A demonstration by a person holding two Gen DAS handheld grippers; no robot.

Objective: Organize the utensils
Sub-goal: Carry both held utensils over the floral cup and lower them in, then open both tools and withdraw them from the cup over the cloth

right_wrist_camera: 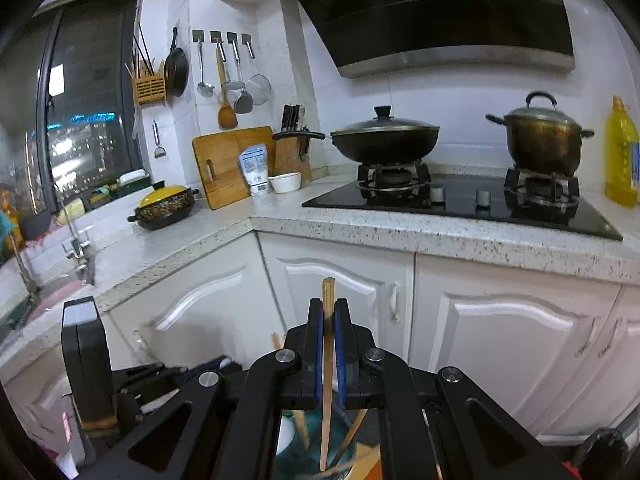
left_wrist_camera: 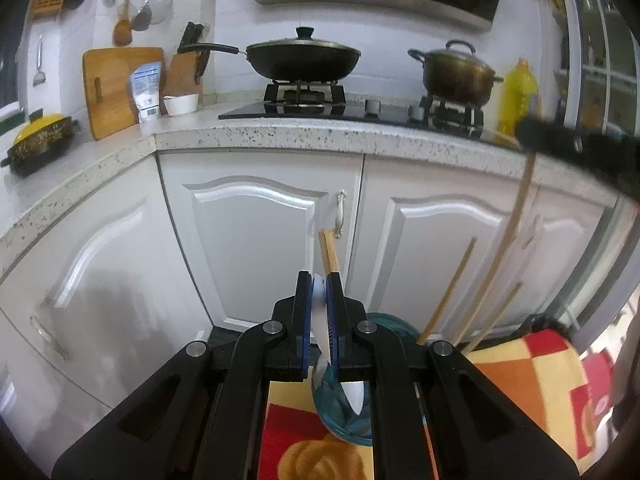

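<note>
In the left wrist view my left gripper (left_wrist_camera: 319,280) is shut on a white plastic knife (left_wrist_camera: 354,394), blade pointing down into a teal glass jar (left_wrist_camera: 340,412) on a patterned cloth. Several wooden chopsticks (left_wrist_camera: 450,292) lean in the jar. My right gripper shows at the right edge (left_wrist_camera: 576,144), holding one long chopstick (left_wrist_camera: 506,248). In the right wrist view my right gripper (right_wrist_camera: 328,308) is shut on that chopstick (right_wrist_camera: 327,380), upright, its lower end inside the jar (right_wrist_camera: 316,452). My left gripper's body (right_wrist_camera: 86,360) sits at the left.
A red, orange and yellow cloth (left_wrist_camera: 532,384) lies under the jar. White cabinet doors (left_wrist_camera: 256,240) stand just ahead below a speckled counter (left_wrist_camera: 320,136). On the stove sit a lidded wok (left_wrist_camera: 302,58) and a pot (left_wrist_camera: 456,72). A yellow oil bottle (left_wrist_camera: 518,96) stands right.
</note>
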